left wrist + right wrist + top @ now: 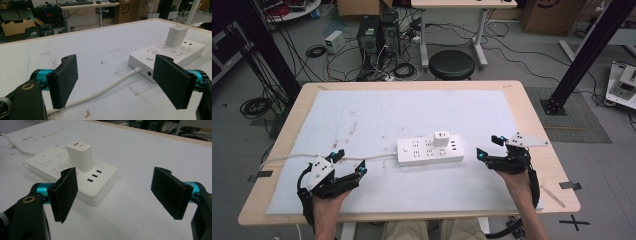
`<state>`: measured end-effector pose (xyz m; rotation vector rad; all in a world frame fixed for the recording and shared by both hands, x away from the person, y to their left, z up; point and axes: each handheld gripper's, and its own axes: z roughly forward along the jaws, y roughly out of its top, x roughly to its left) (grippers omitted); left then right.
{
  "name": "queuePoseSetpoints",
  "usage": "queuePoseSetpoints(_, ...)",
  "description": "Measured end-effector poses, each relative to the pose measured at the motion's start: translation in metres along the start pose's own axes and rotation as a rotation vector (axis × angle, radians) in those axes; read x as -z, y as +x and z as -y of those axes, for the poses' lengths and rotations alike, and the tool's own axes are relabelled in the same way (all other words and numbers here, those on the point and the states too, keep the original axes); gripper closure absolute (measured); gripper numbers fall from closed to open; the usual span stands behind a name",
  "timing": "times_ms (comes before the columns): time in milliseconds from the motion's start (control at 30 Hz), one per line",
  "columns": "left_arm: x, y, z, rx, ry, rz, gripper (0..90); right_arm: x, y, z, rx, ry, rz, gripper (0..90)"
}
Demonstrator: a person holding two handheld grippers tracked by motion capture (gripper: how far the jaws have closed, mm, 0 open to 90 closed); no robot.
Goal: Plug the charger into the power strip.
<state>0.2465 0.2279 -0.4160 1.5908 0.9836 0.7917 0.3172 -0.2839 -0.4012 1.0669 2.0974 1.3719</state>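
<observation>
Both grippers wide open, holding nothing: left gripper (349,162) by the cord (105,90), right gripper (489,148) beside the power strip (429,151) with 1 charger (441,138) plugged in.

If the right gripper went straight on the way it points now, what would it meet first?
Most likely the power strip: its near end, the one with the three small ports, lies just ahead of the open right gripper, a little toward one jaw. The white adapter plugged into it stands farther back. Depth is hard to judge.
</observation>
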Motion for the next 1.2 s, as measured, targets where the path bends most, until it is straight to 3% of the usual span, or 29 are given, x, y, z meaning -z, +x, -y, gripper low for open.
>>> queuePoseSetpoints(67,0.000,0.001,0.000,0.002,0.000,-0.003,20.6,0.004,0.002,0.006,-0.021,-0.010,0.011,22.4)
queuePoseSetpoints(500,-0.005,0.002,0.003,0.000,0.006,-0.004,20.6,0.023,0.011,0.032,-0.036,-0.072,0.074,22.3)
queuePoseSetpoints(1200,-0.005,0.003,0.003,-0.005,0.005,-0.004,20.6,0.019,0.010,0.041,-0.061,-0.077,0.085,22.2)
